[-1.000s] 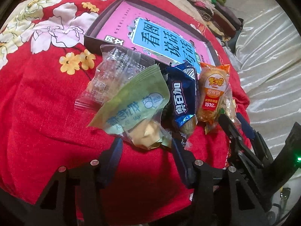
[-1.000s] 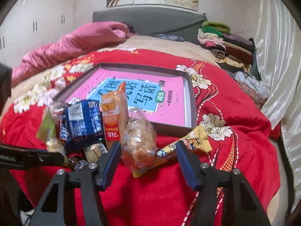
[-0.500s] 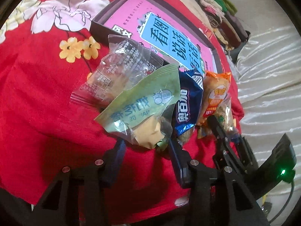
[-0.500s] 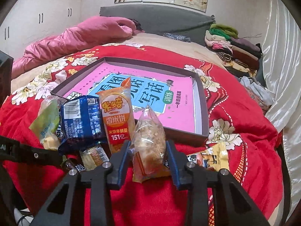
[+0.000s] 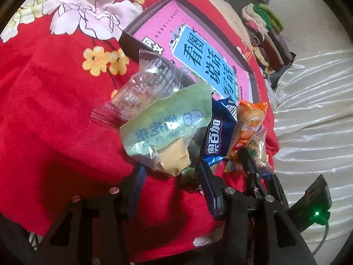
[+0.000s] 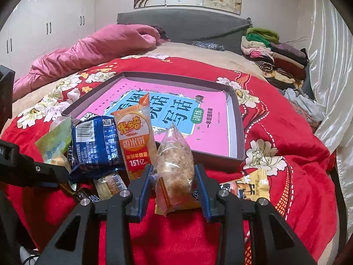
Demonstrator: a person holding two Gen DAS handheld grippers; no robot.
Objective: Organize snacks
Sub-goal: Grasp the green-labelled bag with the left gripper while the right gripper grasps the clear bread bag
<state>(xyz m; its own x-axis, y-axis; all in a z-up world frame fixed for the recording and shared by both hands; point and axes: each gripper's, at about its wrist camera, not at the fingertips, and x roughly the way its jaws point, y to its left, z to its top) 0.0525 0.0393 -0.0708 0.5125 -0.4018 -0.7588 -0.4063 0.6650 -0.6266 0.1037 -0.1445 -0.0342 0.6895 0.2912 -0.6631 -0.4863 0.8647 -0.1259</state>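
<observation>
Several snack packets lie bunched on the red bedspread in front of a shallow dark tray [image 6: 238, 132] lined with a pink and blue sheet. My right gripper [image 6: 173, 170] is shut on a clear packet of crumbly brown snack [image 6: 174, 154], which stands upright between the pads. Left of it lean an orange rice-cracker packet [image 6: 135, 141] and a blue packet [image 6: 94, 145]. My left gripper [image 5: 171, 167] has the lower end of a green packet [image 5: 167, 123] pinched between its pads, its jaws opening slightly. A crumpled clear wrapper [image 5: 145, 88] lies behind the green packet.
A yellow packet [image 6: 251, 185] lies flat just right of my right gripper. Small wrapped bars [image 6: 110, 185] lie under the blue packet. A pink quilt [image 6: 99, 44], folded clothes [image 6: 275, 50] and a white satin curtain [image 6: 331, 88] border the bed.
My right gripper has shut on the clear crumbly packet, which was loose between wide jaws a second ago. The left gripper has rolled and its jaws have narrowed around the green packet.
</observation>
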